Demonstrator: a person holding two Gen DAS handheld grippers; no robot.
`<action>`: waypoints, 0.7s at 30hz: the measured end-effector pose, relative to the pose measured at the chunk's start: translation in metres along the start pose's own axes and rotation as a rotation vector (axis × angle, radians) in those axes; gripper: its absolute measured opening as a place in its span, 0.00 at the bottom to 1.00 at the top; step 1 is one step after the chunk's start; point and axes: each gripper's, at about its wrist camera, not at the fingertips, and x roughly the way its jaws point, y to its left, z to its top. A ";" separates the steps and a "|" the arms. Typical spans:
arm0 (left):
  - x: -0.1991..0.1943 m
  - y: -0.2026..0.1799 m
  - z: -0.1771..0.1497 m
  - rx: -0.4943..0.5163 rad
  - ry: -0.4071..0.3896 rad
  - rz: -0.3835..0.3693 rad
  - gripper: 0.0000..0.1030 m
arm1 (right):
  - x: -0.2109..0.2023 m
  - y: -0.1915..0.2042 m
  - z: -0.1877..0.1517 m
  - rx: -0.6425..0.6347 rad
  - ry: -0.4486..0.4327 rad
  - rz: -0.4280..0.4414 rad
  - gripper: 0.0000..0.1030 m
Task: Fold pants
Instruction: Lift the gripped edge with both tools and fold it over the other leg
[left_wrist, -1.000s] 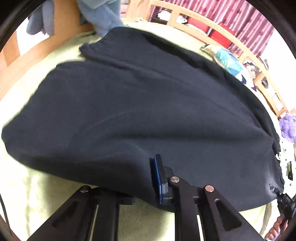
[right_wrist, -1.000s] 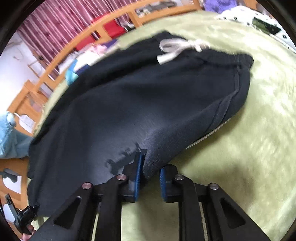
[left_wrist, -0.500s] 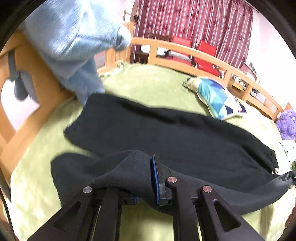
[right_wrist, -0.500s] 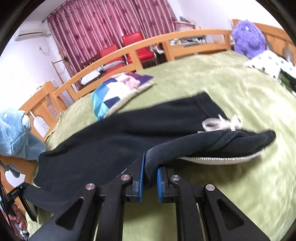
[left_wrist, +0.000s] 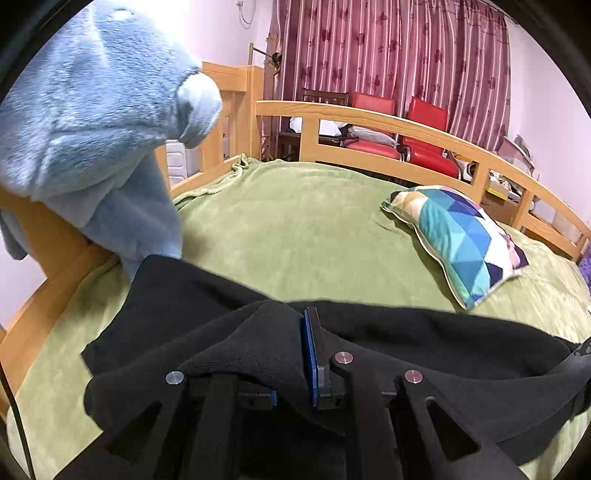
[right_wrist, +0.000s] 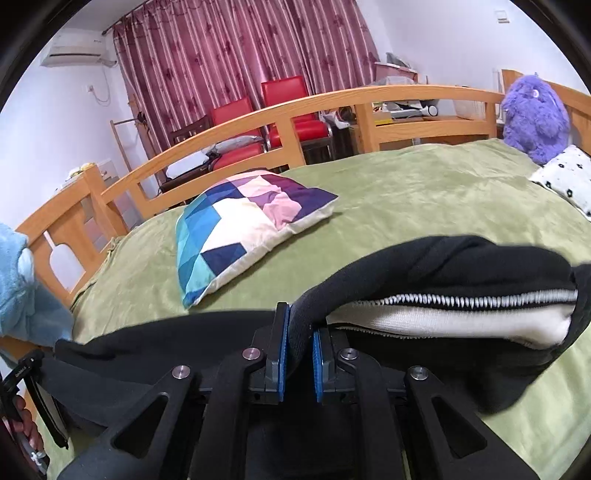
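Black pants (left_wrist: 406, 339) lie across a green blanket (left_wrist: 303, 236) on a bed. My left gripper (left_wrist: 291, 354) is shut on the near edge of a pant leg and holds it lifted; the cloth drapes over and hides the left finger. My right gripper (right_wrist: 299, 339) is shut on the near edge of the pants (right_wrist: 443, 266) by the waist, lifted so the white inner lining (right_wrist: 461, 317) shows. The rest of the pants hangs down to the blanket (right_wrist: 406, 192) between the two grippers.
A patchwork cushion (left_wrist: 465, 236) lies on the blanket beyond the pants, also in the right wrist view (right_wrist: 240, 229). A blue plush (left_wrist: 92, 122) hangs on the left bed rail. A purple plush (right_wrist: 535, 114) and a spotted pillow (right_wrist: 565, 177) sit at the far right. A wooden rail (left_wrist: 406, 129) borders the far side.
Both grippers have risen with the near edge of the pants, lifting it off the blanket. The views have tipped up from the flat cloth toward the far rail.
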 end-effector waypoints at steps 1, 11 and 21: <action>0.007 -0.002 0.003 -0.006 -0.004 0.003 0.11 | 0.012 0.000 0.002 0.008 0.001 0.003 0.10; 0.059 -0.028 -0.021 0.060 0.115 0.027 0.14 | 0.072 0.003 -0.037 -0.021 0.164 0.009 0.41; 0.001 -0.026 -0.059 0.132 0.169 -0.004 0.71 | 0.005 0.010 -0.087 -0.172 0.186 -0.050 0.54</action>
